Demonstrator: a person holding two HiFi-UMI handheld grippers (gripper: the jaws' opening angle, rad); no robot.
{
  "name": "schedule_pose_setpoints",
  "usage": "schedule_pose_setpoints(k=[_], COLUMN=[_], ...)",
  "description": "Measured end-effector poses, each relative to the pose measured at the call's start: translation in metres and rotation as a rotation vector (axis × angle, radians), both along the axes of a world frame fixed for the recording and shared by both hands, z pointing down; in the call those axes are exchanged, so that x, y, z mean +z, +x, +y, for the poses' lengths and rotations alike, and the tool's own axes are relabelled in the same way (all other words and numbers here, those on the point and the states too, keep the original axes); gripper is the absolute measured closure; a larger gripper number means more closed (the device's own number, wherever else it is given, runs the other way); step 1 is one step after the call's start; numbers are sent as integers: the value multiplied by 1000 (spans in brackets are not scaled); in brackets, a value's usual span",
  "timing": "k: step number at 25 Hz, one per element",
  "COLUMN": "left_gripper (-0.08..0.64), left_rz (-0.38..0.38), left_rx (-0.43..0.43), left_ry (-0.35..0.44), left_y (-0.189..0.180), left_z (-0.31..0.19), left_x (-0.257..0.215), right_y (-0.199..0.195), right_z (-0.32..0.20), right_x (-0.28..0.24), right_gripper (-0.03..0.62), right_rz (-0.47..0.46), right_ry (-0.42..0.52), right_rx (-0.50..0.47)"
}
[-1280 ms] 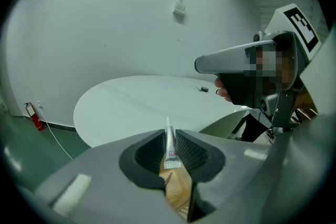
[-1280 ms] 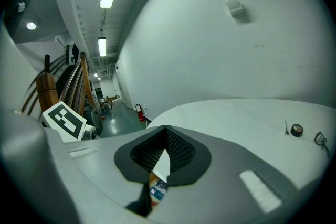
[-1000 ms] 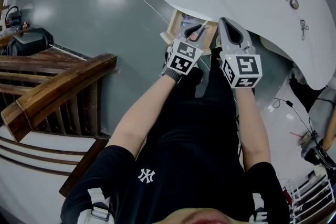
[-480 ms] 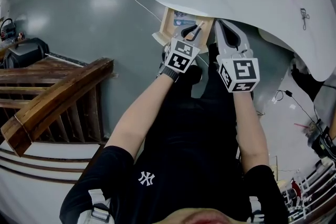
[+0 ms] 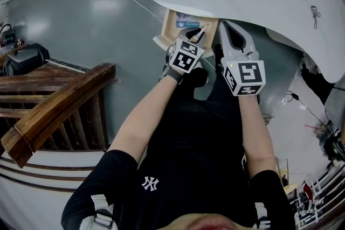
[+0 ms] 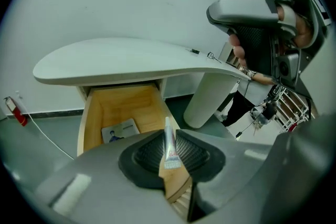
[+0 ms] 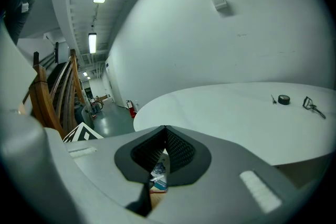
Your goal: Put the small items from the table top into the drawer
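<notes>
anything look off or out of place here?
Nothing stands out. The left gripper is shut on a small white tube at the open wooden drawer, where a printed card lies flat. Nothing is spilled or damaged.

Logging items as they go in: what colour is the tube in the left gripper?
The tube is whitish; the left gripper view shows it best.

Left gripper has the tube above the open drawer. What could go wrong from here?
1. The left gripper pinches the thin tube by one end, so it could pivot or slip out early.
2. The tube seems to hang near the front edge of the drawer; released here, it might miss.
</notes>
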State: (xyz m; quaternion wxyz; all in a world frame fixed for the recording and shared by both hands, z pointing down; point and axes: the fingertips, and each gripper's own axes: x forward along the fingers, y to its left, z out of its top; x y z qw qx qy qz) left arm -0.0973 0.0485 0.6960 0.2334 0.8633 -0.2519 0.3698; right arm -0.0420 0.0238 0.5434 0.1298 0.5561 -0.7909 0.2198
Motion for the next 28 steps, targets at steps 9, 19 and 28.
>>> schedule_pose_setpoints(k=[9,19,28], left_gripper=[491,499,516], left_rz=[1,35,116], left_rx=[25,8,-27], left_ry=[-18,17,80], left_y=[3,10,20], left_z=[4,-7,-27], left_x=[12,-28,-91], right_y=[8,19,25], right_z=[0,-1,-7], right_x=[2,-13,-43], right_gripper=[569,569,569], right_rz=[4,-2,-4], right_ry=[1,2,24], right_rx=[23,44,50])
